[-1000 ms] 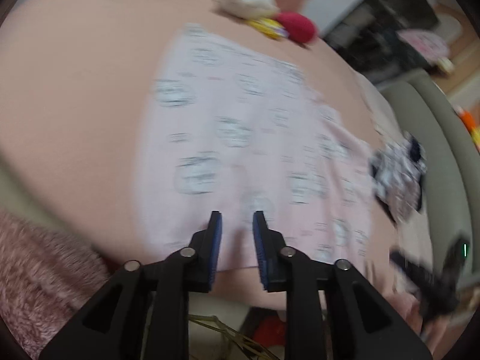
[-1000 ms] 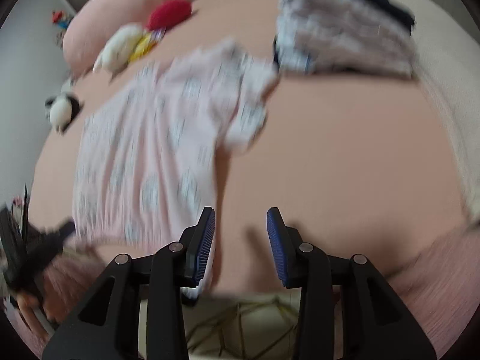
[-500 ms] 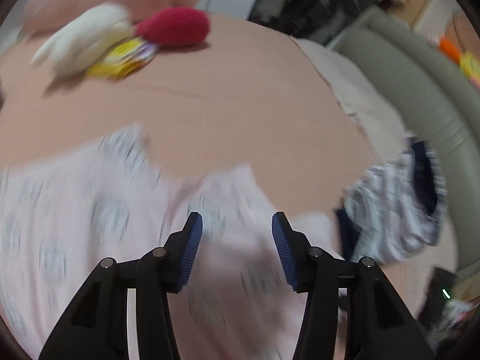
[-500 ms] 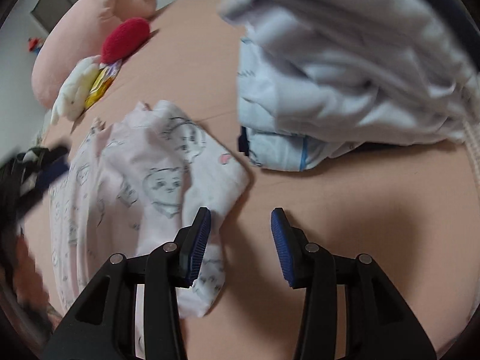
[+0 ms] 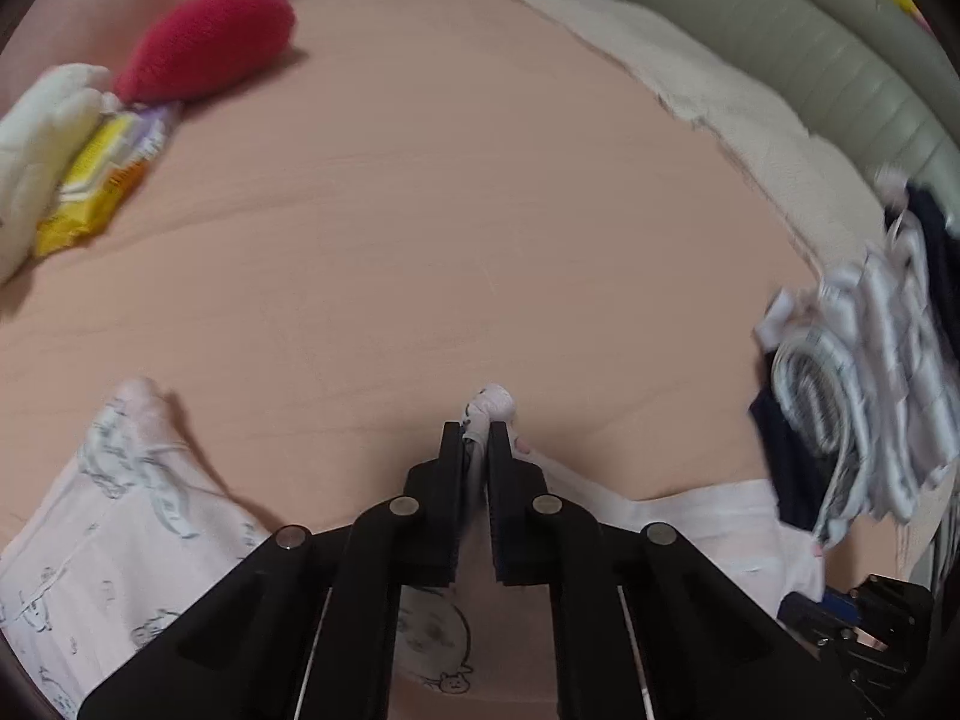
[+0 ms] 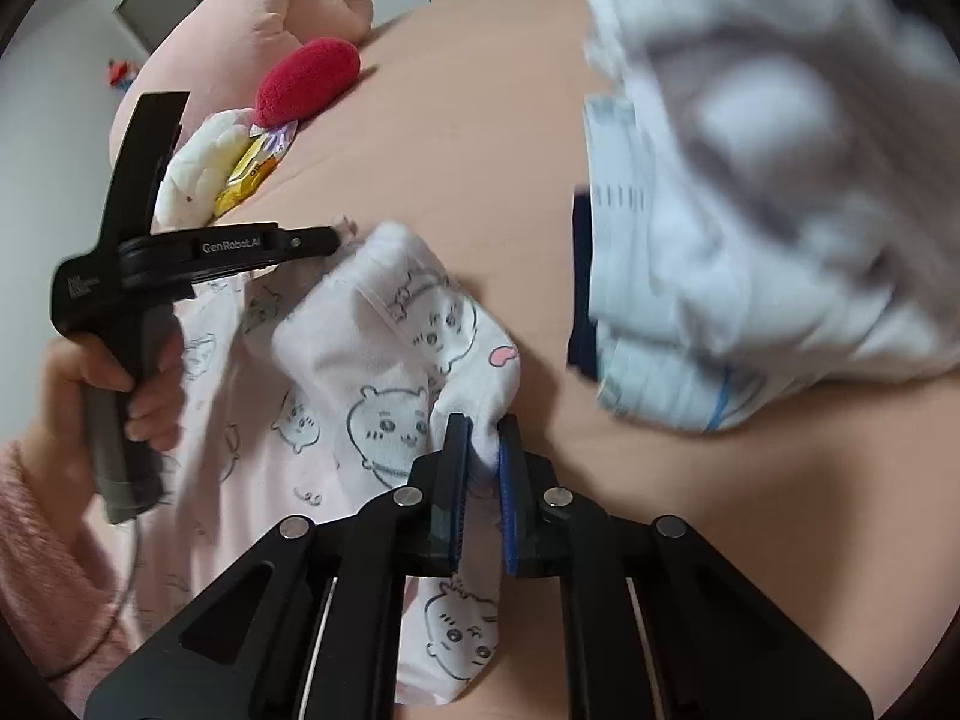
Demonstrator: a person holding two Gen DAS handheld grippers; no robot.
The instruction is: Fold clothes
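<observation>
peach bedsheet (image 5: 456,192), maybe grey sofa (image 5: 780,54) beyond; both tools clamp pink garment (image 6: 360,372).

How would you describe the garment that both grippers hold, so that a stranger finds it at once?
Look at the peach bed sheet; near its front edge lies a pale pink garment, pinched by the left gripper and the right gripper. Unlike the grey-white clothes pile beside it, it is printed with small cartoon animal faces.
</observation>
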